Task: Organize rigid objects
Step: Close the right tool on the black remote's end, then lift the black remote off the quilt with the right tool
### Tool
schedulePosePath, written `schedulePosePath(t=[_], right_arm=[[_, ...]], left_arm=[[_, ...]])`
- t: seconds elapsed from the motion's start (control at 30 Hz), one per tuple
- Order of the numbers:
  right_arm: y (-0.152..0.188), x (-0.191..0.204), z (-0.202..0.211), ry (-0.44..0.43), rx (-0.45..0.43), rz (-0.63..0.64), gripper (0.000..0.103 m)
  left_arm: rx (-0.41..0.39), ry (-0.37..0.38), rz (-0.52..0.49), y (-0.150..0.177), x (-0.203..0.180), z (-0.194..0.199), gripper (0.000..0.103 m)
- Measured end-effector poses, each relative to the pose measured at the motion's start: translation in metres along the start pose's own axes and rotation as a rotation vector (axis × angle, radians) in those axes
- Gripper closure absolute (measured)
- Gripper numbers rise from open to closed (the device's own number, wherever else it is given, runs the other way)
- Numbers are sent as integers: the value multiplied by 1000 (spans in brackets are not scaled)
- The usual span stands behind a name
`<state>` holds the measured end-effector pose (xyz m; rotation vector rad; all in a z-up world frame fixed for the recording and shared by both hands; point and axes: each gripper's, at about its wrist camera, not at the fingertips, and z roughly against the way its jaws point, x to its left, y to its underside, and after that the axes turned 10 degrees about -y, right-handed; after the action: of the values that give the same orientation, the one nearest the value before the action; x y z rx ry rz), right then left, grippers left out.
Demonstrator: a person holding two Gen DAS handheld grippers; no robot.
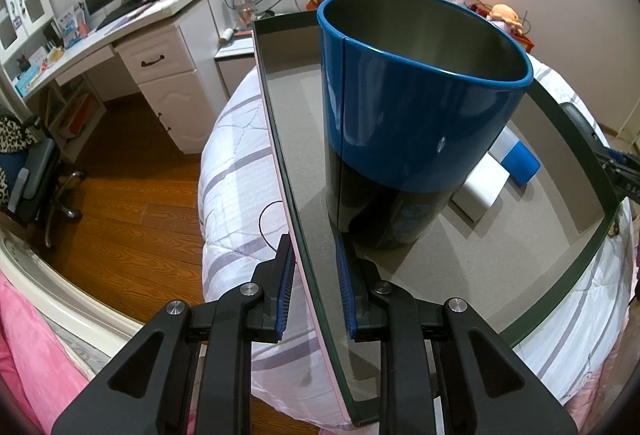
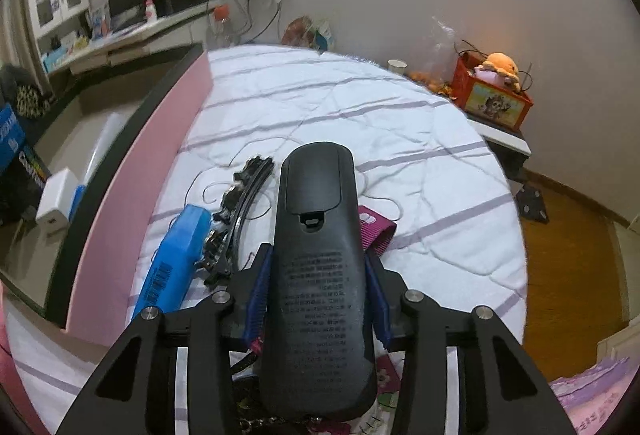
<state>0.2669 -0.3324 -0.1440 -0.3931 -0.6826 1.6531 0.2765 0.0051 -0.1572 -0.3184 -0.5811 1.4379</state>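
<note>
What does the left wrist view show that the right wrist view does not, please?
Only the left wrist view: the left gripper clamped on the box wall, and the blue-and-black tin open inside. Only the right wrist view: the right gripper, its jaws against a black handset, plus a blue case on the quilt. Both show the white block inside the box.

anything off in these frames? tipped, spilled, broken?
Nothing spilled or broken. The blue tin stands upright in the pink box, whose wall the left tool pinches. Only mess: a black chain and thin cord sprawl loose on the quilt.
</note>
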Motion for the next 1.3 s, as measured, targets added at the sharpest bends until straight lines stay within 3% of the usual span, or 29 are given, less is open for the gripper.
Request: schedulePosePath(t=[0.27,0.5,0.7,0.8,0.97,1.07,1.17,1.3], right_arm=[[-10,-3,21,-31,-77,-38,59],[-24,-8,15,-137,-94,-87,59],[-19,-17,-22,-77,12,-100,59],[-15,-18,-14,-72,7,-106,58],[-21,-9,12,60,-40,-36,50],[-30,-8,7,26,-43,-6,46],[-38,-6,-14,4,8,28,46],[-39,-3,-36,49,71,64,46]], left_arm=[[0,0,0,0,0,0,83],[-1,3,1,0,0,0,83],[-1,3,0,0,0,0,83],[-1,2,0,0,0,0,83],[-2,2,0,1,1,1,83],[-2,1,0,1,1,0,83],[-2,2,0,1,0,1,83],[-2,2,-2,1,0,1,83]])
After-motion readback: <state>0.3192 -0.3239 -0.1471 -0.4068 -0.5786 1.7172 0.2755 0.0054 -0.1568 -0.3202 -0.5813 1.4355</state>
